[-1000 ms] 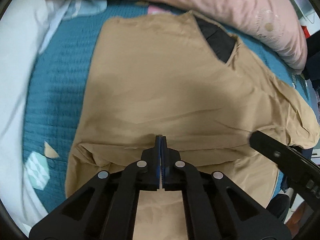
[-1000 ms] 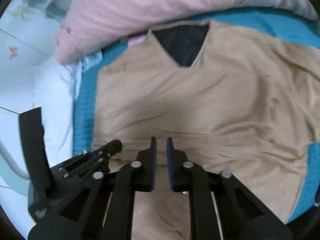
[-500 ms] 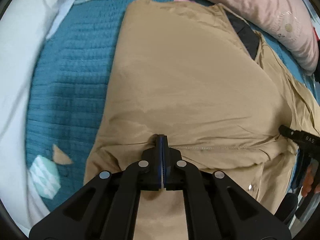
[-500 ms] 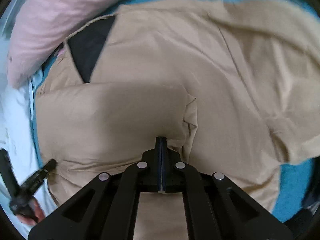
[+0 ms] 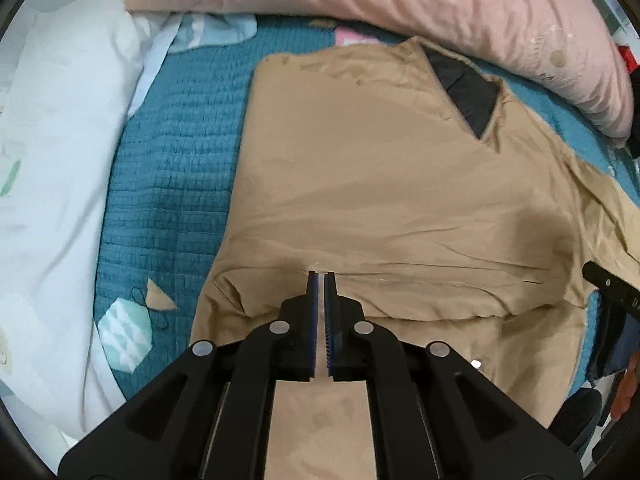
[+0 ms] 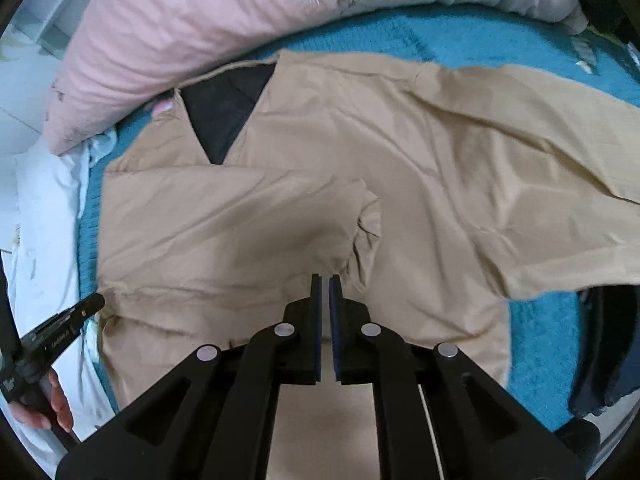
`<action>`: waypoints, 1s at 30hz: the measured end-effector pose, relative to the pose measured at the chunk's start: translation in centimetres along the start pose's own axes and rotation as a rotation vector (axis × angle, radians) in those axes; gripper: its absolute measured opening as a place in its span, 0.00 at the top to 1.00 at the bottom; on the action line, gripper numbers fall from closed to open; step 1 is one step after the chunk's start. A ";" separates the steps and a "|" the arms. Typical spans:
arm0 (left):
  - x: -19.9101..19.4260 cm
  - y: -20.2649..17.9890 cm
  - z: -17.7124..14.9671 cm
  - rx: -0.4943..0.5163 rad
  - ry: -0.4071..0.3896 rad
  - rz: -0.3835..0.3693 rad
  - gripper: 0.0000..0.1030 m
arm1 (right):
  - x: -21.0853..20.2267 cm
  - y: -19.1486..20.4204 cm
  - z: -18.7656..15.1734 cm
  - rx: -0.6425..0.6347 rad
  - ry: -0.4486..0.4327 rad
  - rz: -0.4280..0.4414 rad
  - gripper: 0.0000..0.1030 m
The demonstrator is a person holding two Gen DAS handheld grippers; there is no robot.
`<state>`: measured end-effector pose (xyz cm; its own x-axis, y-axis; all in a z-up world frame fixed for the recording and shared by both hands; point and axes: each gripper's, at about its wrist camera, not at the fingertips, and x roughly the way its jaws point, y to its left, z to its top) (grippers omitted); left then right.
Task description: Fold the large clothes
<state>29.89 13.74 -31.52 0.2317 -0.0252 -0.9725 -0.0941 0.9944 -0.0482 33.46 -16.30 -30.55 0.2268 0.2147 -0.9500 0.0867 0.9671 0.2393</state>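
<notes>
Tan jacket half-folded on the teal bed cover, both grippers just let go

The tan jacket [image 6: 400,184] lies flat on the teal bed cover [image 5: 172,184], its dark-lined collar [image 6: 224,120] toward the pink duvet [image 6: 208,20] and its long axis running from that collar down to the hem under the cameras. The sleeve on the collar's left is already laid across the chest; the other sleeve [image 6: 540,152] still stretches out to the collar's right. The left gripper [image 5: 321,276] and the right gripper [image 6: 325,278] both hang over the hem end, each with jaws that have just been opening to a narrow slit, with no cloth between them. The right gripper sits nearer the spread sleeve, so it is likely the one for the next fold.
</notes>
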 end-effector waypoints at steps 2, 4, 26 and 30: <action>-1.3 -1.2 -0.3 -0.005 -0.014 0.000 0.63 | -1.3 -0.3 -0.5 -0.003 -0.006 0.001 0.88; -2.1 -2.7 -0.9 -0.009 -0.039 0.001 0.54 | -2.5 -0.4 -1.5 0.001 -0.006 -0.009 0.46; -4.5 -20.7 -7.6 0.144 -0.044 -0.131 0.45 | -13.0 -15.7 -7.8 0.221 -0.175 -0.127 0.17; -4.2 -23.5 -6.6 0.140 -0.042 -0.157 0.46 | -14.5 -20.0 -7.5 0.284 -0.205 -0.155 0.17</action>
<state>24.74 -10.20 -27.77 0.2731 -0.1792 -0.9452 0.0812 0.9833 -0.1629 21.20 -37.71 -23.05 0.3771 0.0093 -0.9261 0.3936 0.9035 0.1694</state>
